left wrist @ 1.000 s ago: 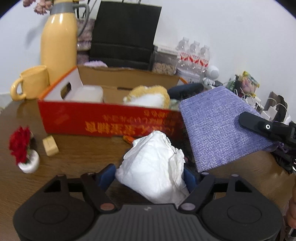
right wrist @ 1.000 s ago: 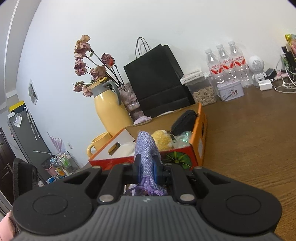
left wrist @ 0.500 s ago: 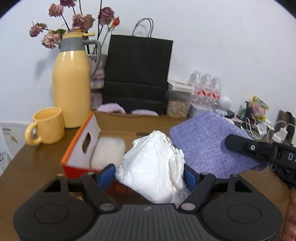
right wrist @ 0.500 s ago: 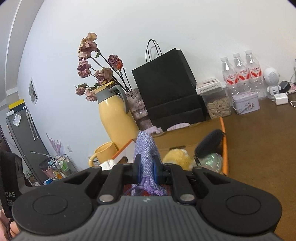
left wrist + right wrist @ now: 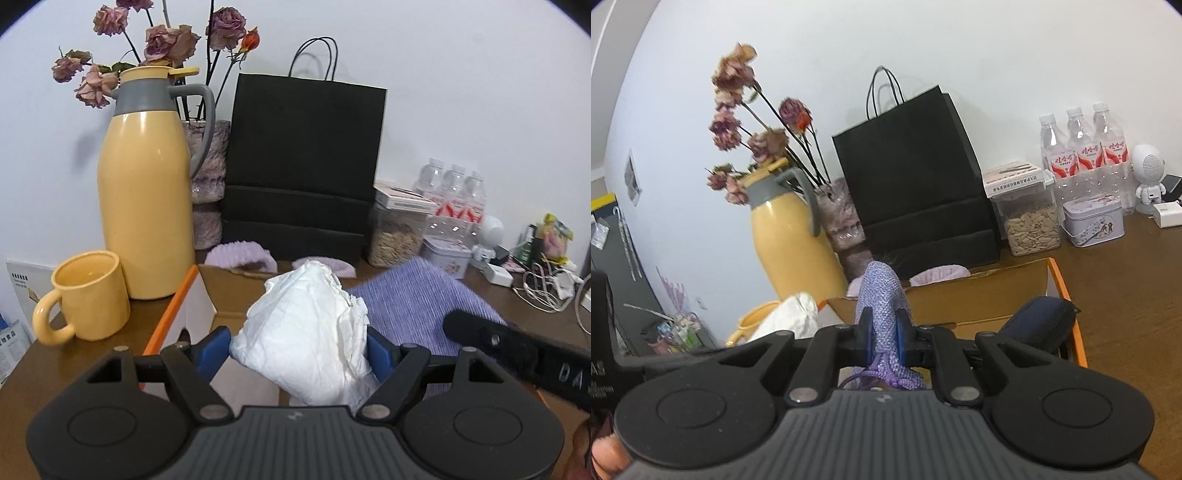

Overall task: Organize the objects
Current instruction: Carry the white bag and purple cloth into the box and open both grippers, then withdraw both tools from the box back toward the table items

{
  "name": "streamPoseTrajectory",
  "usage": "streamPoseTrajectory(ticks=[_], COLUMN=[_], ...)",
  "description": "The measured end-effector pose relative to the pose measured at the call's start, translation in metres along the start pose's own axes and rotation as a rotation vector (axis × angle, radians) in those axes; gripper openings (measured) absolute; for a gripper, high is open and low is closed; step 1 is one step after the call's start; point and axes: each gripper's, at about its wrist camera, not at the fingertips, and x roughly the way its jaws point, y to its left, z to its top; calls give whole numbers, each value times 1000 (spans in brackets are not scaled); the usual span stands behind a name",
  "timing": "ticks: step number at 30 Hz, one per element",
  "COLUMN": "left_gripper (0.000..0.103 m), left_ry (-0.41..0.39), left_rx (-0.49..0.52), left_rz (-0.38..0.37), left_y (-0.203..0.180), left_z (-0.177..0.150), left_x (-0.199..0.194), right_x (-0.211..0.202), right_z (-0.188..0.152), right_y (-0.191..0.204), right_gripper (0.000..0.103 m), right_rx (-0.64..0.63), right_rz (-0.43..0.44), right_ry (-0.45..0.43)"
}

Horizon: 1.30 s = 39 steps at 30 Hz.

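Note:
My left gripper [image 5: 299,347] is shut on a crumpled white paper wad [image 5: 306,332] and holds it over the near left part of the orange cardboard box [image 5: 173,314]. My right gripper [image 5: 882,336] is shut on a purple woven cloth [image 5: 882,299], which hangs as a flat sheet in the left wrist view [image 5: 413,295] over the box's right side. The box [image 5: 1060,284] holds a dark blue case [image 5: 1038,325]. The paper wad also shows in the right wrist view [image 5: 790,317].
A yellow thermos [image 5: 147,206] with dried roses, a yellow mug [image 5: 88,295] and a black paper bag [image 5: 303,166] stand behind the box. A seed jar [image 5: 397,236], a tin [image 5: 1093,218], water bottles [image 5: 1082,155] and cables [image 5: 546,291] are at the right.
Both grippers rose and moved forward over the box with their loads. The paper wad went from the table in front of the box to above its inside.

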Motion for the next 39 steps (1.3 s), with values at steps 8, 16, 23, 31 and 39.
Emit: streamPoseTrajectory(ticks=[8,16,23,31,39], left_gripper=[76,103,103,103,103], left_ry=[4,-63,-63,-73,-112], left_rx=[40,26,-10,-18,-3], left_rz=[48,59,73,71,59], left_y=[9,11,16,15,6], left_z=[-1,-6,-6,-10,-23], left_x=[28,20,20,15,-6], right_x=[27,27,16,15,-6], right_z=[-1,-4,-2,-3,-6], right_y=[-2,-2,2,2,12], right_gripper=[13,68,103,103,103], right_rx=[-80,-142,-176,-188,-241], right_rz=[-61,-152,-165,-172,-189], right_ry=[26,55,11,16,-16])
